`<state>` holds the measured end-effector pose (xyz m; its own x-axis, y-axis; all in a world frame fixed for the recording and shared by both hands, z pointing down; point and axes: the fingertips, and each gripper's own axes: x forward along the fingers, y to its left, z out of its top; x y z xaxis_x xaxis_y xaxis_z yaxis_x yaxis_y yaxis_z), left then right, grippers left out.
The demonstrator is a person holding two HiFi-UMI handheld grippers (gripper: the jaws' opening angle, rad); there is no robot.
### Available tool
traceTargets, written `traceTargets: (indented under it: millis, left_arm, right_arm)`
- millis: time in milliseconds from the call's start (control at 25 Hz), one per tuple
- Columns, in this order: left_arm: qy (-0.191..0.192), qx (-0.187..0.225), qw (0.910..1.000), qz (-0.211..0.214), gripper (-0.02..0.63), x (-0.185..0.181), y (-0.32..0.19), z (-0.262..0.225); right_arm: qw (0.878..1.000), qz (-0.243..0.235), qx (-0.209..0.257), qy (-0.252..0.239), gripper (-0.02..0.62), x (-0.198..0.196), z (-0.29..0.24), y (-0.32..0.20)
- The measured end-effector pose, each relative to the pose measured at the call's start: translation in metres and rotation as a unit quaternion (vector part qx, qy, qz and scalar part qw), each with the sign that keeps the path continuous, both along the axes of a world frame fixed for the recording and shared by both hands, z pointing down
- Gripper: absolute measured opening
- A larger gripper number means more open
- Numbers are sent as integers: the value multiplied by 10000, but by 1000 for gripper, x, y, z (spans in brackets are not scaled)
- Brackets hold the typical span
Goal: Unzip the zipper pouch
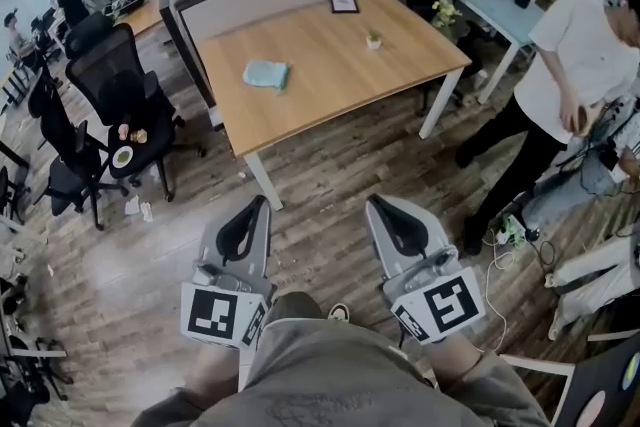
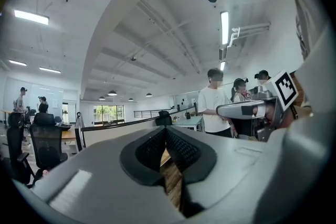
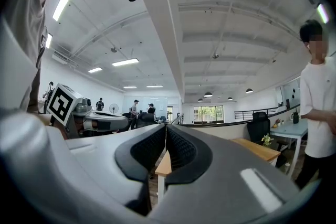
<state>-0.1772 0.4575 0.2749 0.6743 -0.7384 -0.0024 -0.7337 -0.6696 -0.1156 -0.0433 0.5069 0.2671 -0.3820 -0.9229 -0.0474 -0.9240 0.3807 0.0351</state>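
**Head view:** the L gripper (image 1: 260,205) and R gripper (image 1: 375,203) are held side by side near the operator's waist, above the wood floor (image 1: 330,185), with tips pointing fwd at the desk (image 1: 330,85). This is judged an approach posture, with unzipping not yet begun. The zipper pouch (image 1: 266,73), pale teal, lies flat on the desk's left part, well apart from both grippers; its zip is too small to make out. A potted plant (image 1: 373,39) and a framed card (image 1: 344,4) sit farther back, apart from the pouch. A bystander (image 1: 575,45) stands beyond the desk's right end. **Left gripper view:** the jaws are clenched pad to pad with nothing between them, and the R gripper is alongside. **Right gripper view:** the jaws are likewise pressed together and empty, with the desk corner beyond. Both are prob. kept closed because there is nothing to carry. Judged next need: one gripper pins the pouch while the other pinches the slider pull.
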Motion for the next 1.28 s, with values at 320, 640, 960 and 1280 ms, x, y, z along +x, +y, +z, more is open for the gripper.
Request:
traceTargets:
  millis: [320, 640, 960, 1280]
  left_arm:
    - [76, -81, 9992, -376, 220, -3, -10, 4]
    - [10, -86, 9993, -365, 236, 5, -43, 16]
    - [-37, -221, 9993, -311, 236, 11, -121, 31]
    - [-101, -367, 9991, -178, 236, 14, -234, 32]
  right_arm:
    - [9989, 318, 244, -235, 222, 27, -8, -7]
    - [9996, 234, 23, -128, 222, 33, 13, -39]
    - [9994, 176, -284, 21, 222, 38, 36, -116]
    - [9983, 257, -524, 24, 222, 39, 41, -227]
